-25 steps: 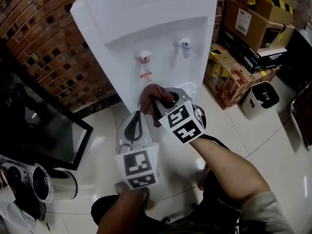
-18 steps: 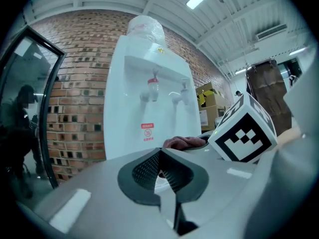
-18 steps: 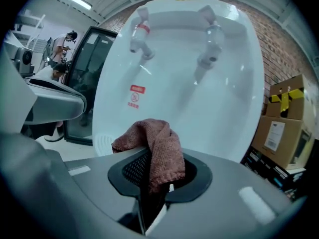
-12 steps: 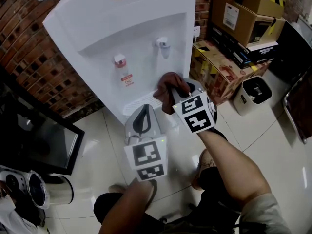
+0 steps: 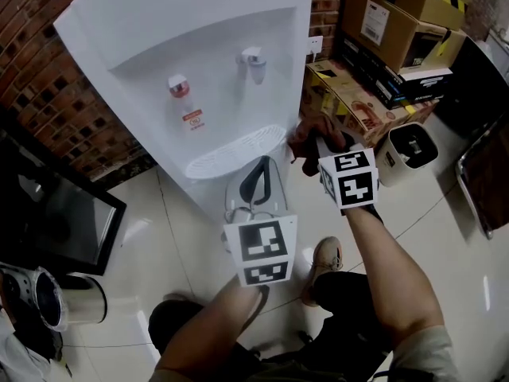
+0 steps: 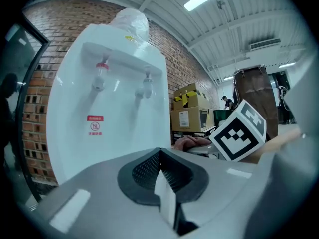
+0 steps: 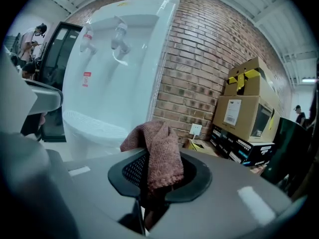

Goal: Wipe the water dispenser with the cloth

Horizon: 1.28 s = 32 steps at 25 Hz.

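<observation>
The white water dispenser (image 5: 199, 46) stands against the brick wall, with a red tap (image 5: 179, 86), a blue tap (image 5: 253, 58) and a drip tray (image 5: 235, 151). My right gripper (image 5: 322, 143) is shut on a reddish-brown cloth (image 5: 306, 132), just off the dispenser's right front corner at tray height. In the right gripper view the cloth (image 7: 158, 151) hangs bunched over the pads, and the dispenser (image 7: 114, 78) is to the left. My left gripper (image 5: 256, 177) hovers in front of the tray, shut and holding nothing. In the left gripper view it (image 6: 162, 171) faces the dispenser (image 6: 114, 113).
Stacked cardboard boxes (image 5: 398, 22) line the wall on the right, with a small white bin (image 5: 412, 151) in front of them. A wall socket (image 5: 316, 46) sits beside the dispenser. A dark glass-fronted cabinet (image 5: 48, 213) and a metal canister (image 5: 71, 301) stand at left on the glossy tiled floor.
Both grippers have moved right across the dispenser's front. The cloth in the right gripper has gone from in front of the drip tray to the dispenser's right corner.
</observation>
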Motion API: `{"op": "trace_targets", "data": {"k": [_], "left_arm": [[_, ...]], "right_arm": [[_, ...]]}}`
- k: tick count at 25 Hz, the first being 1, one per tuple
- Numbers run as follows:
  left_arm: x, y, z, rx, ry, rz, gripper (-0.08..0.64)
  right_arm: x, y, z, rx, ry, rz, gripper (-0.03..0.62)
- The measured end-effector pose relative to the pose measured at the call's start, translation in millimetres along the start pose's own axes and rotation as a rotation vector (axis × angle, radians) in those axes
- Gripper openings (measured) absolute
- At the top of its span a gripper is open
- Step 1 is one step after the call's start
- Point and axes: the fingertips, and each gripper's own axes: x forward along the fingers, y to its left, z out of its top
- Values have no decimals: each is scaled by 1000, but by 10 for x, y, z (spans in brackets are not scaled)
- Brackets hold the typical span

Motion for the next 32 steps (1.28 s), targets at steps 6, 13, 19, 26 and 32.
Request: {"op": "trace_targets", "data": {"k": [6,13,19,26,32], "left_arm": [[-5,-54,-80,-1,6,-8,0],[-328,634,-172,-12,15,104,0],[-835,1410,-344,-12,46,256,0],[-1255,2027,-581,-19,92,388,0],[-1351,2204,-730,-49,123,407,0]], "right_arm": [[50,140,-7,-14,-6,53,100],[-119,1063,26,-98,-20,289,100],[-412,2153,134,-154,-82,529,98],[-230,3216,10,-183,-30,659,98],[42,3384,-27,-143,-7,610,98]]}}
